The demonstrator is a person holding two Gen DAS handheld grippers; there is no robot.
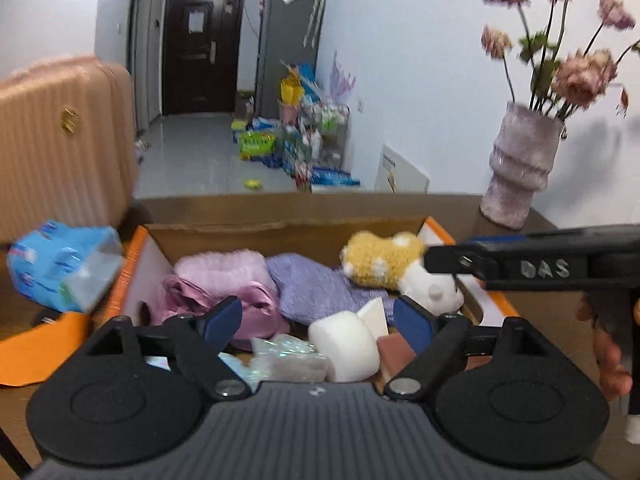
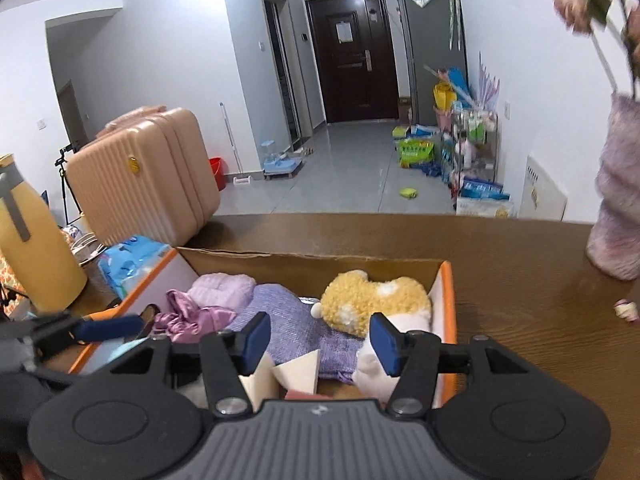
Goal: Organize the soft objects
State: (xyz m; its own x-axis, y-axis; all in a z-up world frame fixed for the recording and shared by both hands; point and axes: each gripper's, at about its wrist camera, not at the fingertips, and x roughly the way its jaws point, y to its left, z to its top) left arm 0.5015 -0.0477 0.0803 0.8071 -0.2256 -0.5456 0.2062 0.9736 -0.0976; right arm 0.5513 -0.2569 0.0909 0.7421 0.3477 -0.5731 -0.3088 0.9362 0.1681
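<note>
A cardboard box [image 1: 280,226] [image 2: 304,258] with orange flaps stands on the brown table. It holds a yellow and white plush toy [image 1: 384,264] [image 2: 372,300], a purple knit cloth [image 1: 316,284] [image 2: 288,328], a fluffy pink cloth [image 1: 224,270], a pink satin scrunchie [image 1: 256,304] [image 2: 188,316], a white foam block [image 1: 346,346] and pale wedge sponges [image 2: 300,372]. My left gripper [image 1: 318,322] hovers open over the box's near side, its pads touching nothing. My right gripper [image 2: 320,346] is open too, above the purple cloth and the toy's white end. One of its fingers [image 1: 452,262] reaches in beside the toy.
A pink vase of dried flowers [image 1: 520,168] [image 2: 616,208] stands at the table's right. Left of the box lie a blue tissue pack [image 1: 64,268] [image 2: 132,256] and a yellow bottle [image 2: 32,240]. A peach suitcase [image 1: 60,140] stands behind. A hand [image 1: 608,360] grips the right tool.
</note>
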